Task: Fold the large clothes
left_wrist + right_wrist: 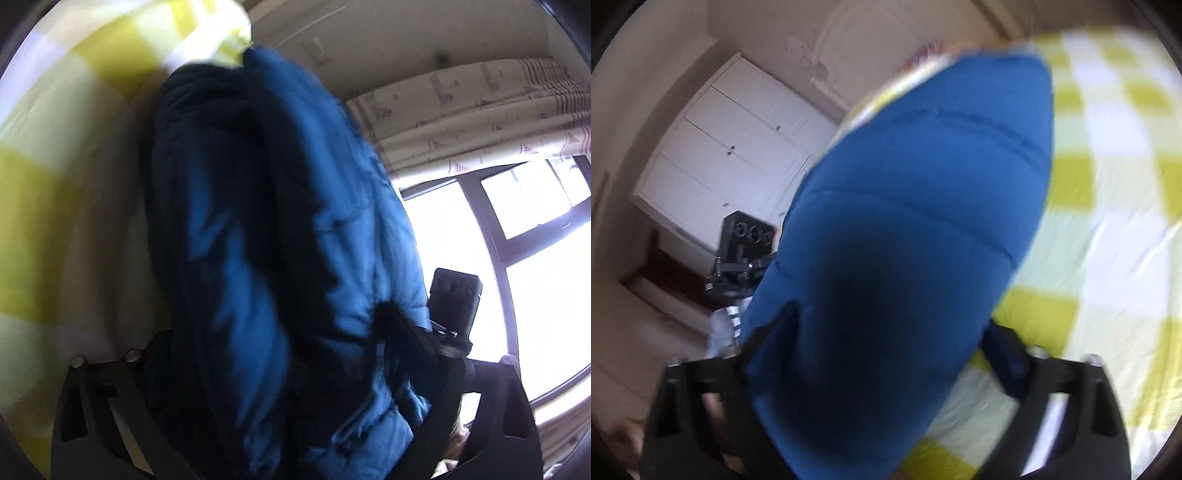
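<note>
In the left wrist view, a thick blue quilted padded jacket (280,236) fills the middle of the frame from the top centre to the bottom edge. The left gripper (291,373) stands wide around it; its black fingers (436,350) press against the puffy fabric at lower left and lower right, so the jacket is held between them. The jacket's left edge lies over a yellow-and-white checked bed sheet (44,192), which fills the left side. On the right there is open room towards a bright window (535,258) under a patterned curtain (480,110).

In the right wrist view, the same jacket (923,221) fills the centre. The right gripper (882,339) is wide also, with the fabric bulging between its fingers (768,332). The checked sheet (1108,221) lies free at the right side. The other gripper (742,258) shows at middle left, before a white wardrobe (731,155).
</note>
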Demonstrator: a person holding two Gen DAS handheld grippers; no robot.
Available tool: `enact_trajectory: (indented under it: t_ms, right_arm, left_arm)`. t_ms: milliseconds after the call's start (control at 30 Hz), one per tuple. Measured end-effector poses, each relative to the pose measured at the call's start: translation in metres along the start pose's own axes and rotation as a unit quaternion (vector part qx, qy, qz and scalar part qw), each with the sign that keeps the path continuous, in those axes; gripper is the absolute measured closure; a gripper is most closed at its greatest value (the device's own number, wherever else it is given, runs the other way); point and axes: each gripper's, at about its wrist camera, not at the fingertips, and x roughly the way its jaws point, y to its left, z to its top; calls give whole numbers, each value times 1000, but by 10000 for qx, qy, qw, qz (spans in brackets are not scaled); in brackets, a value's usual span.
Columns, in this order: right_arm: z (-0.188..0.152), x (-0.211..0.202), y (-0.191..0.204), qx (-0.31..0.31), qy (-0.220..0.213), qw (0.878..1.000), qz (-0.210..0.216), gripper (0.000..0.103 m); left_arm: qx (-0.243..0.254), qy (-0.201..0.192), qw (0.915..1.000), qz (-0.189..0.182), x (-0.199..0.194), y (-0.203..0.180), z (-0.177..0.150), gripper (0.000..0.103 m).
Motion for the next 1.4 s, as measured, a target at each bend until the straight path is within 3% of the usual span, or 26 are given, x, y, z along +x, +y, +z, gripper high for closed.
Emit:
enact_trajectory:
  t_ms: [33, 133, 233, 333, 433, 500, 567, 633, 700, 767, 800, 900, 933, 967, 1033, 1100, 1133, 1233, 1400]
  right_arm:
    - [3, -6, 2, -87, -169, 9998, -81, 29]
    - [21, -36, 2, -361, -990, 9932, -502, 35]
    - [45, -69, -14, -495, -1612, 9814, -914, 37]
    - [73, -96, -42, -426, -1969, 9711, -1277, 37]
    - [95, -96, -90, -16, -1704, 9721, -1613, 31]
    - [96, -91, -122, 504, -1462, 9691, -1920, 12]
    - [88, -101, -124, 542, -1632, 9669, -1886, 10]
    - [79, -114, -100, 347, -1728, 9596, -2193, 9]
    - [70, -128, -76, -2, -1912, 9489, -2511, 9]
    - [55, -147, -37, -370, -2265, 9365, -2653, 8]
    - [47, -157, -20, -536, -2459, 9306, -2658, 3]
    - [23, -187, 41, -1016, -3053, 9027, -2856, 2]
    - [21, -196, 52, -1098, -3140, 8967, -2922, 2]
    - [16, -202, 70, -1205, -3213, 8890, -3033, 2]
    - [3, -214, 92, -1353, -3298, 8770, -3221, 2]
    - [-8, -222, 102, -1362, -3292, 8703, -3400, 2]
    - [-15, -220, 107, -1373, -3294, 8676, -3463, 2]
    - [-19, -210, 107, -1369, -3255, 8660, -3540, 2]
    - [-25, -195, 103, -1368, -3165, 8684, -3563, 2]
  left_arm:
    - [90, -100, 9999, 25, 4, -9, 3, 28]
    - [339, -232, 9991, 37, 27, -40, 18, 30]
    - [538, -330, 9979, -132, 66, -74, 54, 31]
    - [786, -359, 9961, -167, 111, -98, 96, 33]
    - [497, -97, 9984, 249, 164, -92, 127, 29]
    - [222, -29, 9983, 537, 187, -78, 130, 4]
    - [270, -191, 9980, 547, 189, -78, 124, 4]
    - [470, -410, 9945, 842, 175, -88, 112, 4]
    - [809, -889, 9828, 1400, 149, -110, 100, 4]
    - [1297, -1511, 9625, 1839, 115, -140, 82, 4]
    - [1671, -1909, 9436, 2127, 93, -166, 65, 4]
    - [2217, -2489, 9030, 2711, 59, -217, 32, 4]
    - [2299, -2680, 8891, 2911, 49, -234, 20, 4]
    - [2310, -2799, 8804, 3051, 40, -242, 16, 4]
    - [2436, -3159, 8514, 3405, 28, -264, -4, 4]
    - [2745, -3416, 8275, 3511, 21, -277, -30, 4]
    - [2836, -3426, 8250, 3486, 19, -279, -42, 4]
    - [2853, -3186, 8425, 3277, 26, -283, -54, 4]
    - [3036, -3006, 8392, 3365, 40, -282, -64, 4]
